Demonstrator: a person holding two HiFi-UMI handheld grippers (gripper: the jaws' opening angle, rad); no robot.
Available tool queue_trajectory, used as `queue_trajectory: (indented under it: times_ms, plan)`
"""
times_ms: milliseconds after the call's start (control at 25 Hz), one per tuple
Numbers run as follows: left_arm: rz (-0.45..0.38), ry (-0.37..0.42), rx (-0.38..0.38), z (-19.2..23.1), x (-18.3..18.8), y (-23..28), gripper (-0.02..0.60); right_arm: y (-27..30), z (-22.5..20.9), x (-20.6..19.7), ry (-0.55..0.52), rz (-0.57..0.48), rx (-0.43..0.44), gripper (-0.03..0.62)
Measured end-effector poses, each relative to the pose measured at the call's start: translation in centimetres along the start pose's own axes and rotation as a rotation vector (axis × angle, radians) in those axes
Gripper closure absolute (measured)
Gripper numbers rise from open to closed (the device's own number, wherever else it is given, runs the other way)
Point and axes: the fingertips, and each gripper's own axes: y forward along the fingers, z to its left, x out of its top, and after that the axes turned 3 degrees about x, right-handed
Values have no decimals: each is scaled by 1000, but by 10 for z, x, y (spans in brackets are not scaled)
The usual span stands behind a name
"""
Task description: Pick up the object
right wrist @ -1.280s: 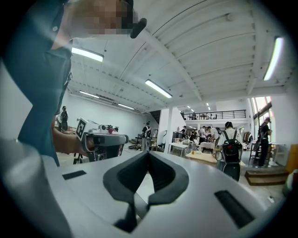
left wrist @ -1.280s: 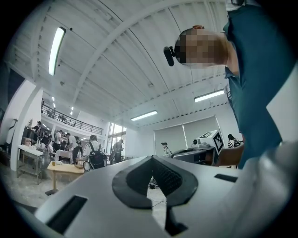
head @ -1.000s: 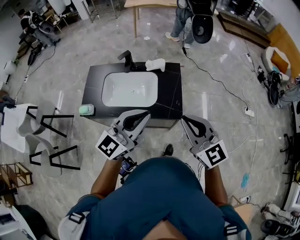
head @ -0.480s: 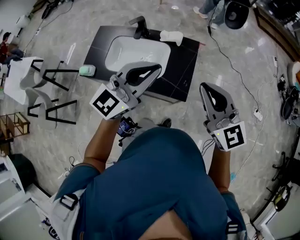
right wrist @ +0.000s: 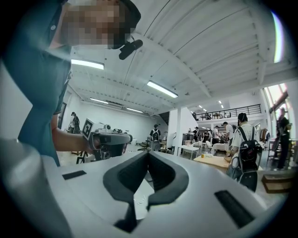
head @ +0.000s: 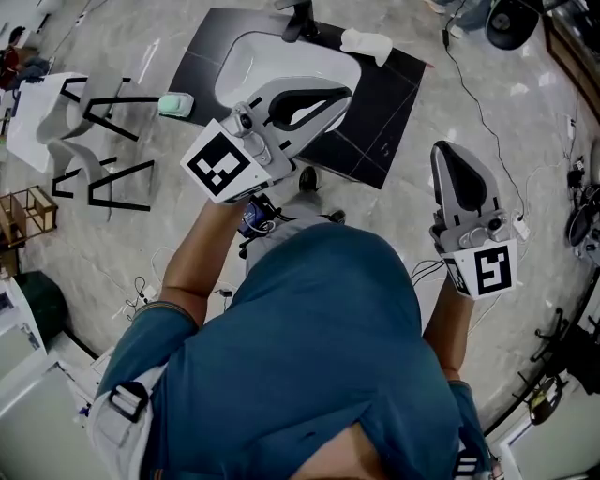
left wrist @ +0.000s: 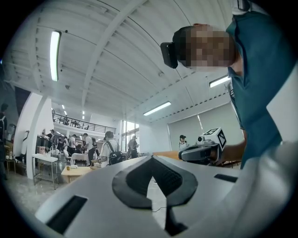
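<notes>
A black counter [head: 386, 112] with a white basin [head: 246, 58] and a black faucet [head: 302, 17] stands at the top of the head view. On it lie a white object [head: 367, 43] at the back right and a pale green object [head: 175, 104] at the left edge. My left gripper [head: 348, 93] hangs over the counter's front edge, shut and empty. My right gripper [head: 452, 148] is off to the right over the floor, also shut with nothing in it. Both gripper views look level across a hall, with the left gripper [left wrist: 151, 158] and the right gripper [right wrist: 148, 153] each closed.
White stands with black frames [head: 70, 131] and a wooden crate [head: 23, 214] are on the floor at the left. Cables [head: 480, 89] run across the marble floor to the right of the counter. People and tables fill the hall's far side.
The counter has slid to the upper left of the head view. My left gripper now overlaps its front edge, and my right gripper has swung out to the right. Both stayed shut.
</notes>
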Motion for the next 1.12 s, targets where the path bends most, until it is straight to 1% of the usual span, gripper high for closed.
queue_trajectory:
  times_ms: [240, 520, 760, 840, 920, 1040, 1120]
  plan:
    - [-32, -44, -30, 34, -6, 15, 578, 27, -18, -6, 1, 39, -29, 579]
    - [-64, -74, -94, 76, -12, 32, 577, 70, -39, -8, -3, 60, -84, 579]
    - [-48, -86, -164, 104, -21, 44, 578, 100, -57, -9, -11, 80, -141, 579]
    - [-55, -90, -179, 112, -24, 49, 578, 107, -62, -11, -3, 84, -161, 579]
    - [-42, -97, -188, 117, -28, 52, 578, 114, -65, -14, 17, 89, -172, 579]
    - [-35, -103, -186, 122, -32, 54, 578, 120, -66, -18, 14, 93, -157, 580]
    - [-14, -105, -178, 126, -38, 56, 578, 123, -69, -19, 14, 92, -149, 579]
